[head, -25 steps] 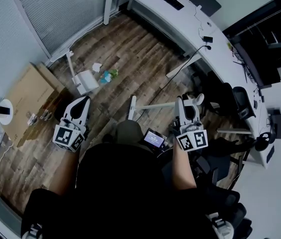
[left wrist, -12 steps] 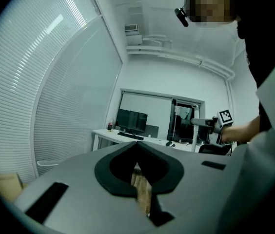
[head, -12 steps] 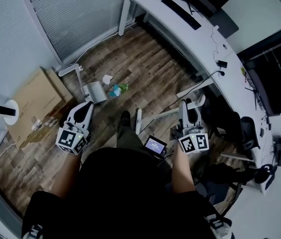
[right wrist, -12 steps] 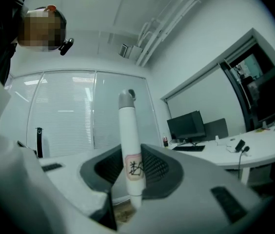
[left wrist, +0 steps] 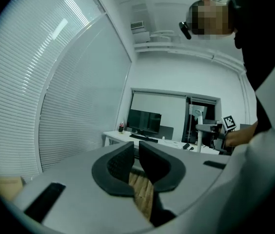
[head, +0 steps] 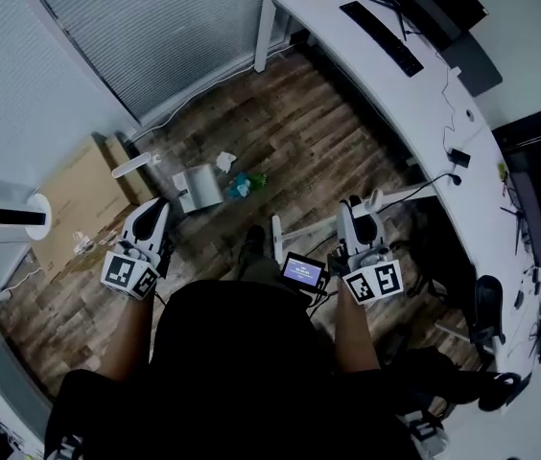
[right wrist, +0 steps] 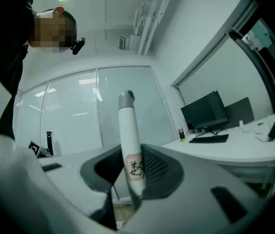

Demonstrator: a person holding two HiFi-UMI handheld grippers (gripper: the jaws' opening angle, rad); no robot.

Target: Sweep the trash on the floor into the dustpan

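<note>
A white dustpan (head: 197,187) with a long white handle (head: 134,166) stands on the wooden floor ahead of me. Just right of it lie a crumpled white paper (head: 224,161) and a green and blue wrapper (head: 246,182). My left gripper (head: 150,217) hangs short of the dustpan at its near left. Its jaws are opening, with a narrow gap and nothing between them. My right gripper (head: 355,215) is shut on a white broom handle (right wrist: 130,140) with a grey cap, which stands upright between the pads. The broom's head is hidden.
A flat cardboard box (head: 79,195) leans at the left by a white round base (head: 33,211). A long white desk (head: 395,84) with a keyboard (head: 383,38) runs along the right. A white frame leg (head: 276,238) and a cable lie on the floor between my grippers.
The dustpan and trash have slid down and to the right in the head view, nearer to both grippers. More of the desk shows. The right gripper still holds the handle.
</note>
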